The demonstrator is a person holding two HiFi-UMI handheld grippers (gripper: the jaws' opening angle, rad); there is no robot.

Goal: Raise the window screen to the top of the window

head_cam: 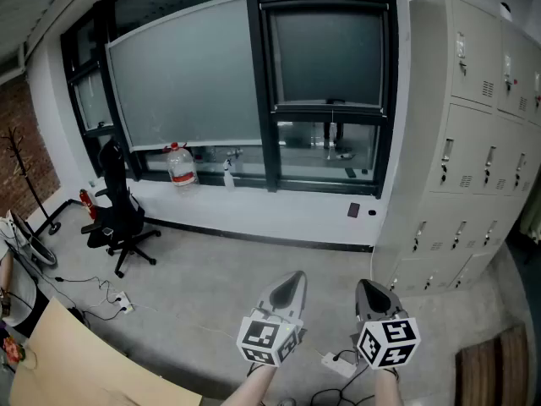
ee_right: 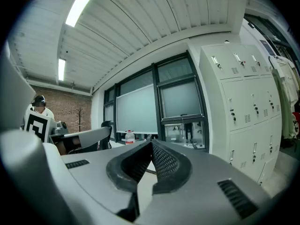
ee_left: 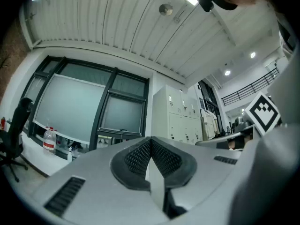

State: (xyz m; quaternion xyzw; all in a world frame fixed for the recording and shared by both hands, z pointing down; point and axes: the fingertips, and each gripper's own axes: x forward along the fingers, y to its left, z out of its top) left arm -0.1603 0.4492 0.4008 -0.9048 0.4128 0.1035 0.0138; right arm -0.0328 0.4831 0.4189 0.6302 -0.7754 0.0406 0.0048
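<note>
**Q:** State of the claws?

**A:** The left claw (head_cam: 294, 279) is recorded as pressed together at its tips, with nothing pinched. The same is noted for the right claw (head_cam: 368, 288). Both are held low over the floor (head_cam: 220, 277), side by side and slightly apart.

**Q:** Position of the window screen?

**A:** The window screen (head_cam: 328, 56) is found well ahead of and above both claws, almost straight in front of them. The upper part of the narrow window is covered by it. Its bottom bar (head_cam: 331, 106) is seen partway down the frame, with clear glass below. No contact with either claw is observed.

**Q:** Surroundings?

**A:** Grey lockers (head_cam: 473, 142) are logged to the right of the right claw. A water bottle (head_cam: 180, 166) is noted ahead and well left of the left claw, and an office chair (head_cam: 118, 214) farther left still.
</note>
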